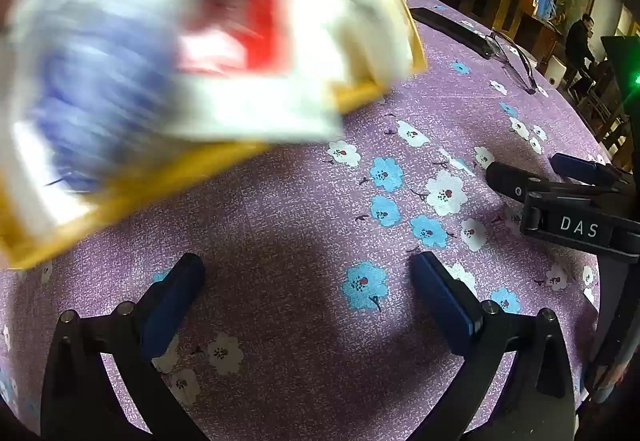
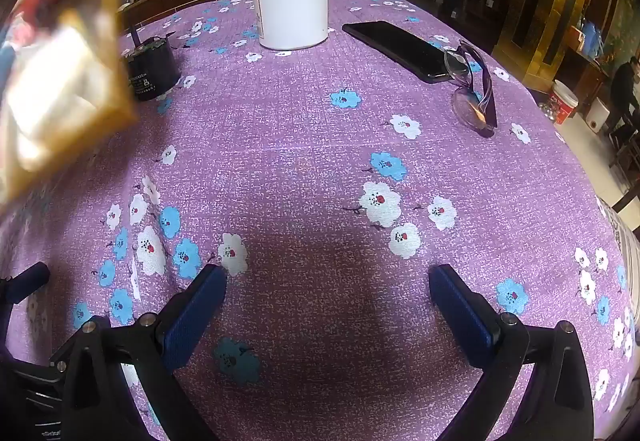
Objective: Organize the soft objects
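A soft packet (image 1: 168,73) with yellow edges and white, red and blue print fills the upper left of the left wrist view, heavily blurred. It also shows at the left edge of the right wrist view as the packet (image 2: 60,73). Neither gripper touches it, and what carries it is hidden. My left gripper (image 1: 308,275) is open over the purple flowered tablecloth (image 1: 304,209), with nothing between its blue pads. My right gripper (image 2: 328,277) is open too, over bare cloth, and appears as the right gripper (image 1: 528,167) at the right side of the left wrist view.
At the back of the table stand a white jar (image 2: 292,5) and a small black cylinder (image 2: 150,69). A black phone (image 2: 400,49) and folded glasses (image 2: 474,89) lie at the back right. The table edge curves away on the right, and a person (image 2: 624,85) sits far off.
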Action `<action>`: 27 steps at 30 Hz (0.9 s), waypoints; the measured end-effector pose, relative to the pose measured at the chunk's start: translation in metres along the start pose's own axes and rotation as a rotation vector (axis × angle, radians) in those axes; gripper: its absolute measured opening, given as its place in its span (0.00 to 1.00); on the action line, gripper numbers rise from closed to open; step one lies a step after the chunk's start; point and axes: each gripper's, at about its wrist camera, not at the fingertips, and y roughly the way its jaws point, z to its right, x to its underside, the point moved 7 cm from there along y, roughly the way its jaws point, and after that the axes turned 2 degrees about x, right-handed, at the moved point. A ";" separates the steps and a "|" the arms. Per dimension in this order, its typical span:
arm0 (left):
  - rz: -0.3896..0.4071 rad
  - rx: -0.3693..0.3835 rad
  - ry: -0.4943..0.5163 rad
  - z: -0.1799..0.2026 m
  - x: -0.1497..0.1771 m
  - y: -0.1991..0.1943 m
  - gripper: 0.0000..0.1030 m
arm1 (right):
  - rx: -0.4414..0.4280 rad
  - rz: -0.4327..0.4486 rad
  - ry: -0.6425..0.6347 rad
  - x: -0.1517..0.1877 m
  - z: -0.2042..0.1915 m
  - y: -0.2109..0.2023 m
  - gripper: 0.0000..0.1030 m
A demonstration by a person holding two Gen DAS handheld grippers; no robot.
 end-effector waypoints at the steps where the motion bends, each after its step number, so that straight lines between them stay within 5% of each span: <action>1: 0.001 0.001 -0.001 0.000 0.000 0.000 1.00 | 0.000 0.002 0.000 0.000 0.000 0.000 1.00; 27: 0.001 0.001 0.000 0.000 0.001 -0.001 1.00 | 0.002 0.004 -0.001 0.000 0.000 0.000 1.00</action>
